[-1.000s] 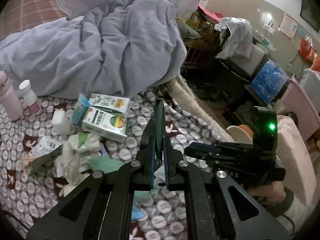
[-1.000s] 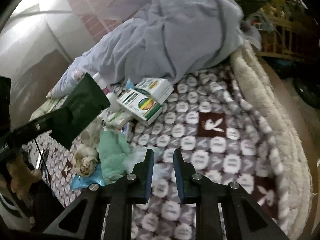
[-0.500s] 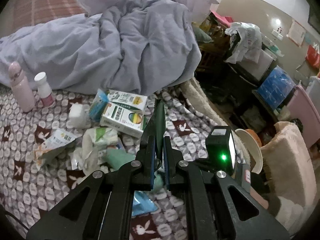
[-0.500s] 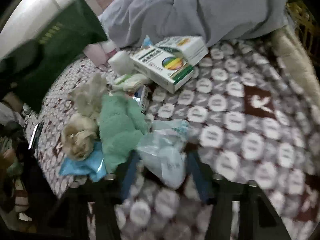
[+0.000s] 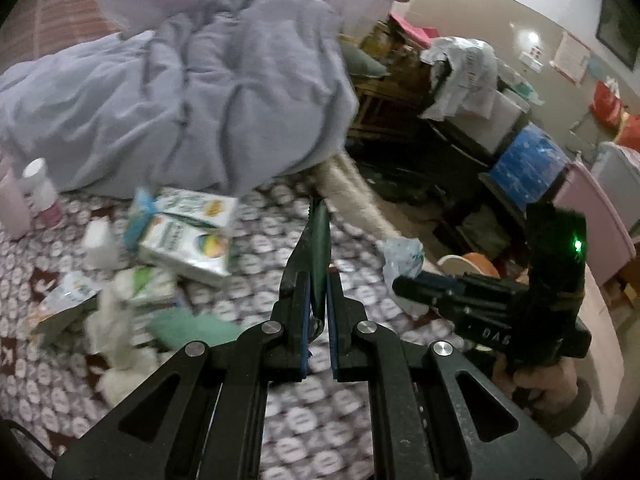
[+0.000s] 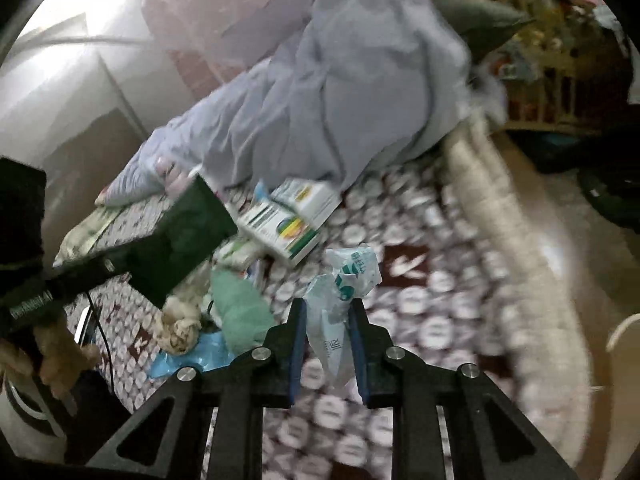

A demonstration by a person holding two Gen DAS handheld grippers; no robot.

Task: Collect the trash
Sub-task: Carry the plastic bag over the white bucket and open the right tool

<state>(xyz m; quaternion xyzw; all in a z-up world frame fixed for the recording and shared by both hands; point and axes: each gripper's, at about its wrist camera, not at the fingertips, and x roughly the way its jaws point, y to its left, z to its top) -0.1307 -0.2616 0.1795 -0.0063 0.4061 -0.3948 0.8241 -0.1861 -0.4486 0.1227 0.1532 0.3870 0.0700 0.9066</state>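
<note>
My left gripper (image 5: 318,276) is shut on a flat dark green bag (image 5: 320,240), seen edge-on here and as a broad dark sheet (image 6: 180,240) in the right wrist view. My right gripper (image 6: 326,308) is closing on a crumpled clear plastic bag with teal print (image 6: 344,280); its pads press the bag, which hangs above the patterned blanket (image 6: 424,328). From the left wrist view that bag (image 5: 402,256) sticks out of the right gripper (image 5: 404,280). Trash lies left of both: two white-and-green cartons (image 5: 188,236), wadded tissues (image 5: 120,320), a mint green wad (image 6: 240,312) and a blue wrapper (image 6: 192,356).
A rumpled lavender duvet (image 5: 180,92) covers the far half of the bed. A white bottle (image 5: 40,188) stands at the far left. The bed's cream edge (image 6: 520,280) runs along the right, with cluttered shelves, a blue crate (image 5: 528,160) and a pink bin (image 5: 592,216) beyond.
My right gripper dipped to the trash pile, took hold of the clear plastic bag and lifted it off the blanket. The left gripper kept its hold on the green bag.
</note>
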